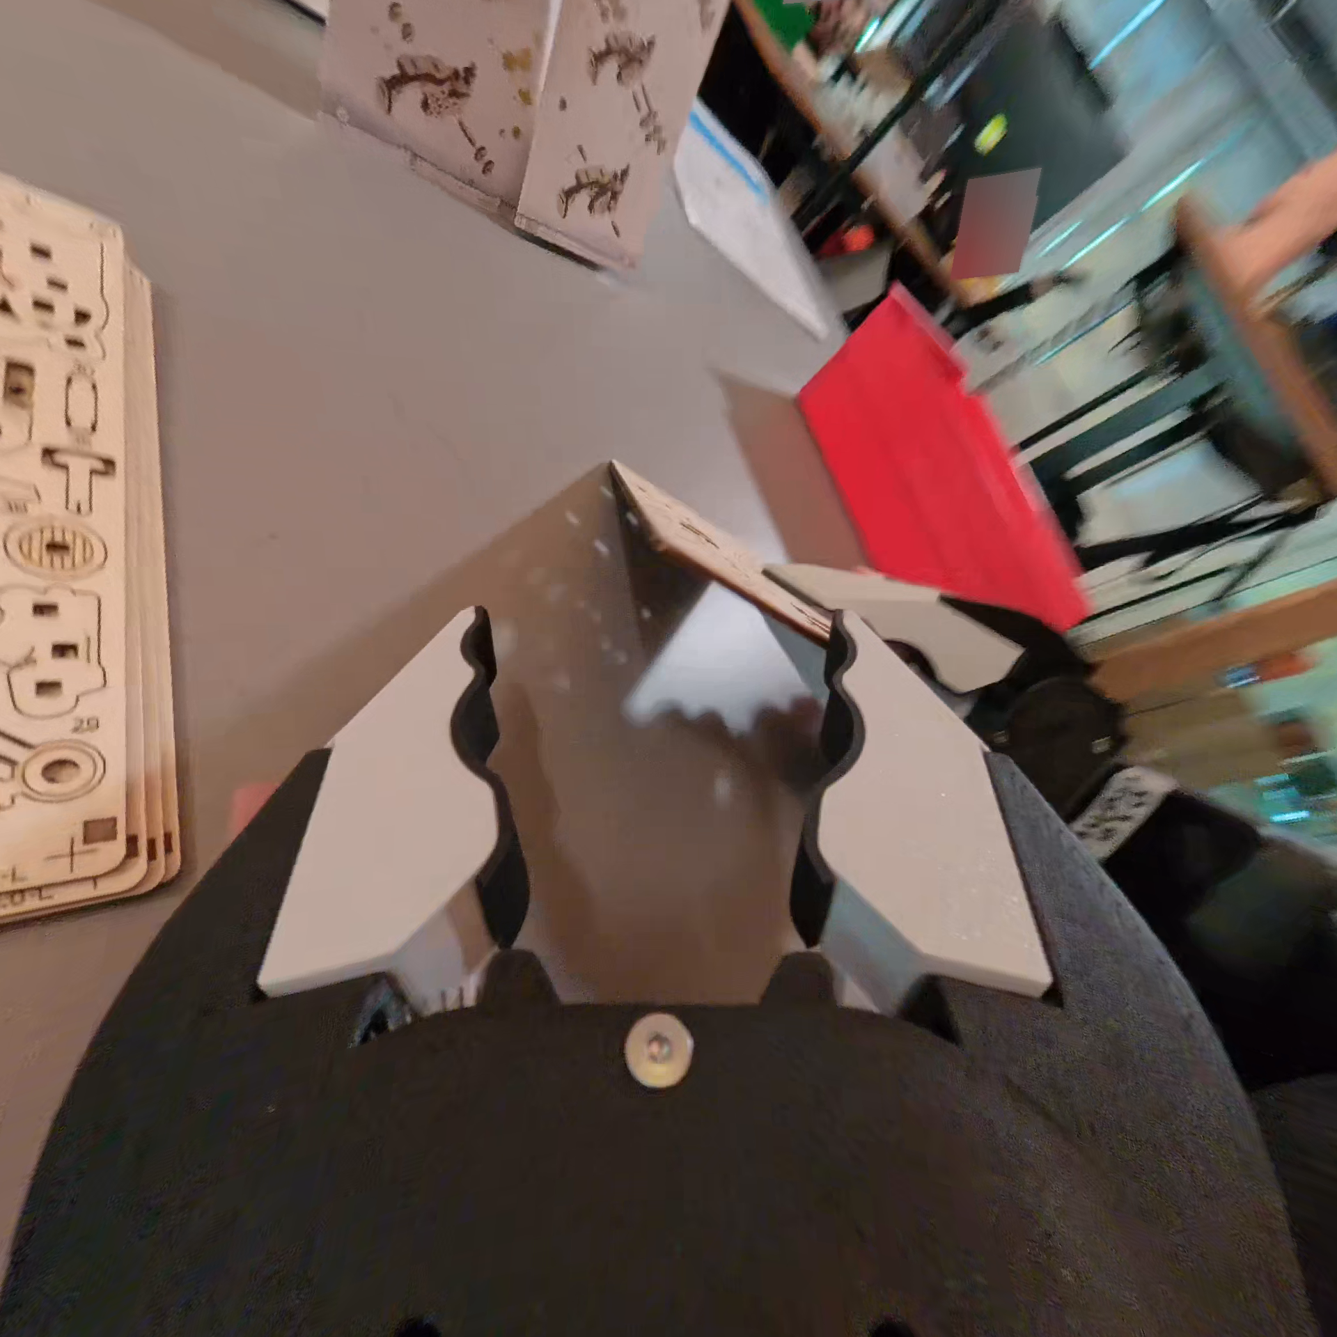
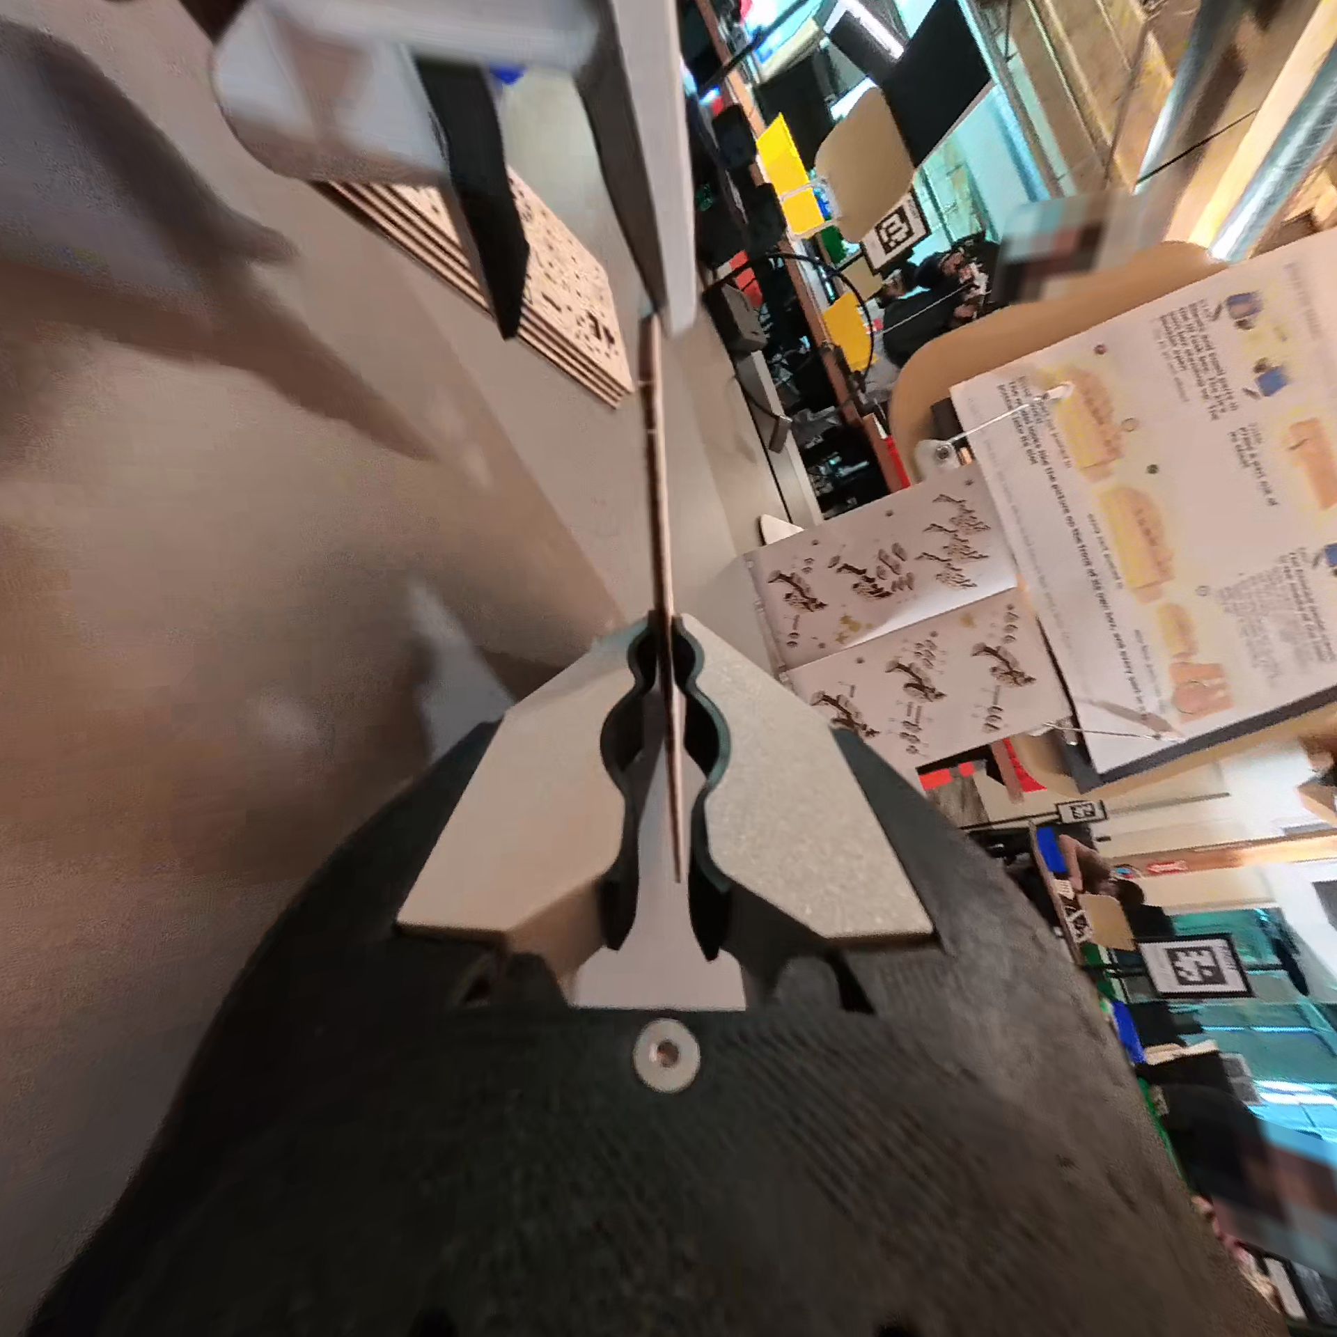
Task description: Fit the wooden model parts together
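Note:
My right gripper (image 2: 664,640) is shut on a thin wooden sheet (image 2: 660,506), which I see edge on, reaching away from the fingers. In the left wrist view the same sheet (image 1: 723,553) comes in from the right, with the right gripper (image 1: 904,615) behind it. My left gripper (image 1: 660,633) is open, and the sheet's far end reaches into the gap between its fingers. The left gripper also shows blurred at the top of the right wrist view (image 2: 579,304). A stack of laser-cut wooden sheets (image 1: 72,564) lies flat on the grey table (image 1: 362,362) to the left.
A white box with dark printed patterns (image 1: 506,108) stands at the back of the table, also in the right wrist view (image 2: 904,637). A red flat object (image 1: 926,448) lies at the table's right edge. An illustrated instruction sheet (image 2: 1157,506) stands on a holder. The wooden stack (image 2: 571,311) lies beyond. My hands' fingertips stand some 7 cm from each other.

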`<state>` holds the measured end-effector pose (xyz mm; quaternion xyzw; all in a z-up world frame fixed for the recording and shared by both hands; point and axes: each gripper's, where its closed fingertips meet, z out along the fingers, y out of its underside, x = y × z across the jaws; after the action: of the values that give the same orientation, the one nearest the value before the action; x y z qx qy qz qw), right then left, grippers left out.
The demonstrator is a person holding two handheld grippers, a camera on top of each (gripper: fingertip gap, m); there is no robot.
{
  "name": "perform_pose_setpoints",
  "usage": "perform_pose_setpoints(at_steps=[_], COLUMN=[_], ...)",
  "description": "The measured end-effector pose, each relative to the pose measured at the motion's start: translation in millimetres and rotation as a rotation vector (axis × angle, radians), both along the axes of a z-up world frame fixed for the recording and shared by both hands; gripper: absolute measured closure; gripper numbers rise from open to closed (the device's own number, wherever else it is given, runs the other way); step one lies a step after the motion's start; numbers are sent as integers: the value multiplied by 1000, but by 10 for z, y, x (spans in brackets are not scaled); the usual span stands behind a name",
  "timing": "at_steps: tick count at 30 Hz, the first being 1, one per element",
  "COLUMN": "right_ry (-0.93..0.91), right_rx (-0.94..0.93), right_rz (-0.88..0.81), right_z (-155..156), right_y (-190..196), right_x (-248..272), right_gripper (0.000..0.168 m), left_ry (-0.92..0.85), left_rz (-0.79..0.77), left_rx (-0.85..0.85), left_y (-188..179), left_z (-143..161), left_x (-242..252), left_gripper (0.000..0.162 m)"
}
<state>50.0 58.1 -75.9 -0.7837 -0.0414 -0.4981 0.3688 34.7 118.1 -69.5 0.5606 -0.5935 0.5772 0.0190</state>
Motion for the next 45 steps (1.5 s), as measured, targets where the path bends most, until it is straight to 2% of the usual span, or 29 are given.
perform_pose_setpoints(at_steps=[5,9,11,14,19,24,28,33,36,41,45], right_ry=[-73,-139,-162,-146,-132,-30,96,169,245,452,587], right_rx=[-33,-100,-118,-107,-41,25,96,175,283,495,546], right_rz=[0,34,50,62,62,96,110,118,127,128,143], right_z=[54,14,8,2,36,4,-9,63,178,351,442], right_y=[-13,79,118,149,165,206,190,128,101,16,20], right_x=[-14,-118,-167,-215,-232,-310,-339,-322,-322,-291,-313], right_gripper=[167,167,167,167,159,136,137,136,136,119,103], left_ry=[106,134,123,102,34,-42,-91,-121,-125,-156,-222], left_rz=[-95,-177,-199,-198,-216,-188,-134,-118,-164,-285,-396], left_rx=[-354,-458,-450,-442,-429,-372,-353,-311,-277,-183,-126], left_y=[0,-140,-172,-149,-110,-39,89,202,154,-60,-229], left_z=[117,159,161,163,191,208,239,226,204,156,185], left_x=[-50,-142,-171,-171,-168,-127,-59,-9,-49,-185,-336], left_gripper=[88,93,107,139,147,159,161,161,161,161,161])
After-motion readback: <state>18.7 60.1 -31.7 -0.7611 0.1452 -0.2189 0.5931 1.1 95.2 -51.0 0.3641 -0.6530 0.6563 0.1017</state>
